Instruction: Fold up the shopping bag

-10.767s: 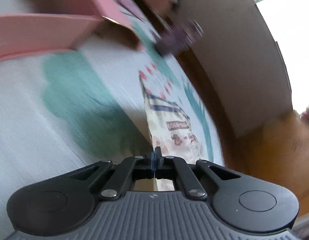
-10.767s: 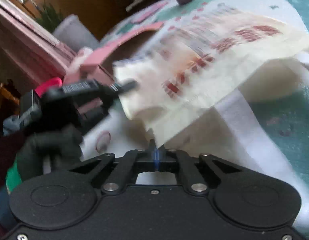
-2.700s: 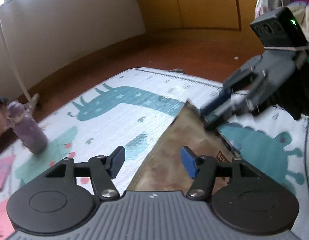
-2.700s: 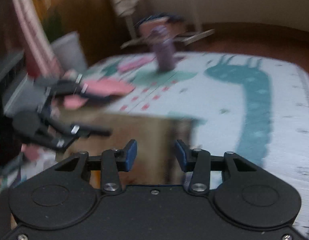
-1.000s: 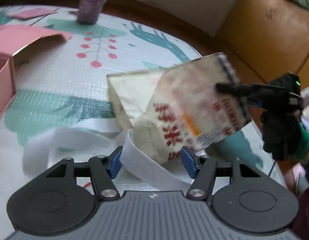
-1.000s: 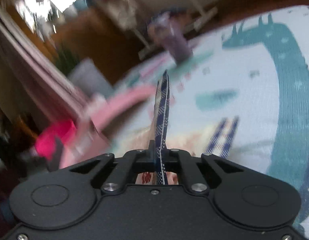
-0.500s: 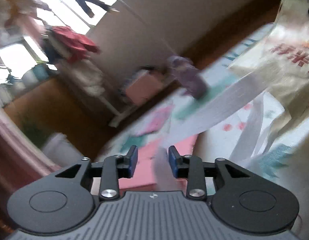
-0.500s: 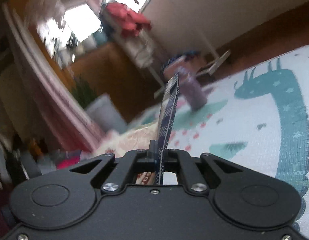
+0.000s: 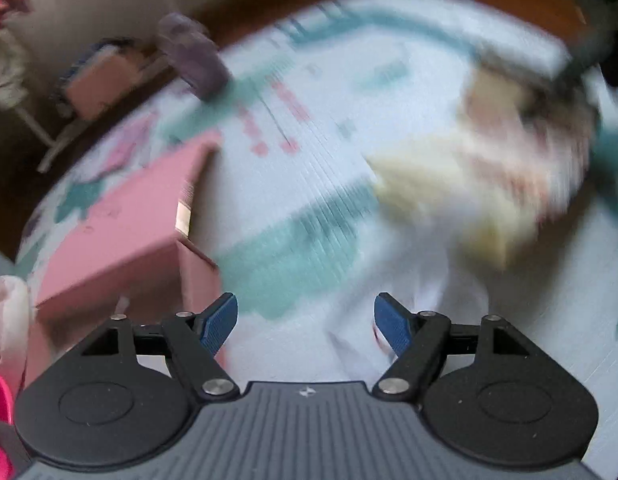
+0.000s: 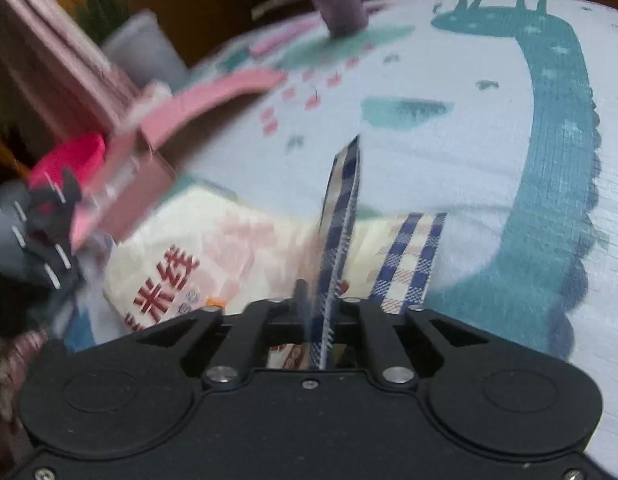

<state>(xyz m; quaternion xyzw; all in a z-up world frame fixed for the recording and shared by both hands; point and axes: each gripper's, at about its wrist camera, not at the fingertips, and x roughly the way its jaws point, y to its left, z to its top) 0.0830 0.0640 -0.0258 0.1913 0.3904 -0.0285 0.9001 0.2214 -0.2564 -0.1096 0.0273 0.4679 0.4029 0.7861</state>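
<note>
The cream shopping bag (image 10: 213, 248) with red characters lies on the play mat (image 10: 469, 128), its blue checked edge (image 10: 341, 216) standing up. My right gripper (image 10: 317, 304) is shut on that checked edge. In the left wrist view the bag (image 9: 481, 176) is a blur at the right, with a white strap (image 9: 441, 300) trailing toward me. My left gripper (image 9: 305, 320) is open and empty above the mat, short of the bag. The left gripper also shows blurred at the left of the right wrist view (image 10: 49, 232).
A pink open box (image 9: 121, 232) stands at the left on the mat (image 9: 309, 160). A purple bottle (image 10: 341, 4) stands at the far side. A pink bowl (image 10: 69, 156) and a grey bin (image 10: 141, 52) are at the left.
My left gripper has opened wide and swung down toward the mat. My right gripper has lowered the bag onto the mat, still shut on its checked edge.
</note>
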